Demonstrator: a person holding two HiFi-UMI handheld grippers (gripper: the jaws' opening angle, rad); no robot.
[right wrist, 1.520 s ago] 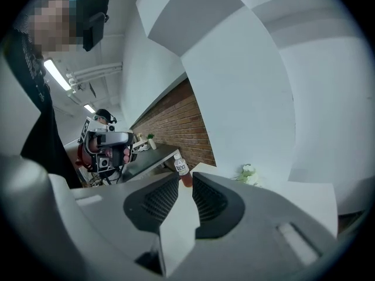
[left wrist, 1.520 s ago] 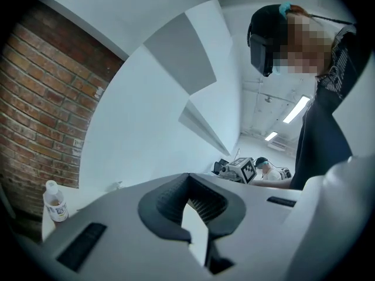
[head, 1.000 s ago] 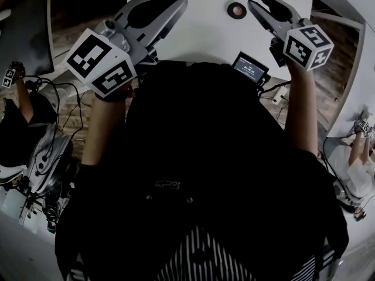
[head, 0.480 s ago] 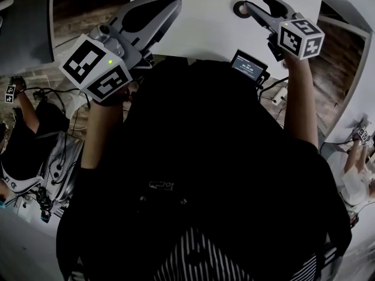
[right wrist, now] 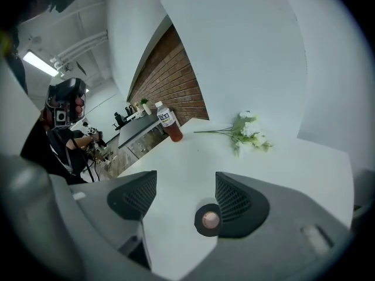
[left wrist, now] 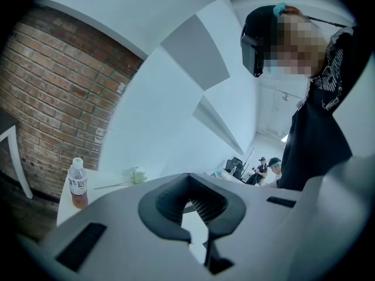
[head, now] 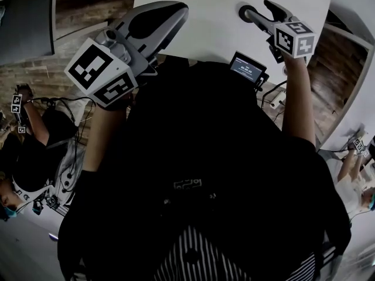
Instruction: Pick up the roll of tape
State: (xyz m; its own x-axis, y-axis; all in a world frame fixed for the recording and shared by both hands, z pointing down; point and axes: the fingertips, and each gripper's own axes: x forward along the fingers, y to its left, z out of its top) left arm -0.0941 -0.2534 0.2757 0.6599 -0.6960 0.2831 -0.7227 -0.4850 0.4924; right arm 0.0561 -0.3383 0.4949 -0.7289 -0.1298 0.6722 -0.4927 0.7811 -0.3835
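The roll of tape (right wrist: pixel 206 220) is a small dark ring with a pinkish core, lying flat on the white table (head: pixel 199 28). My right gripper (right wrist: pixel 186 180) is open and its jaws have just been opening. The roll sits between them, close against the right pad (right wrist: pixel 237 206), and I cannot tell if it touches. In the head view the right gripper (head: pixel 258 9) points down at the tape (head: pixel 242 10), and one jaw hides part of it. My left gripper (head: pixel 179 7) is shut and empty above the table's near left edge, its tips (left wrist: pixel 188 177) together.
A bottle of brown drink (right wrist: pixel 169 123) and a spray of white flowers (right wrist: pixel 249 132) lie further out on the table. A small device with a lit screen (head: pixel 247 68) hangs at the person's chest. Other people stand at both sides of the room.
My right gripper has come down onto the table and spread its jaws, which now stand on either side of the tape. The left gripper has hardly moved.
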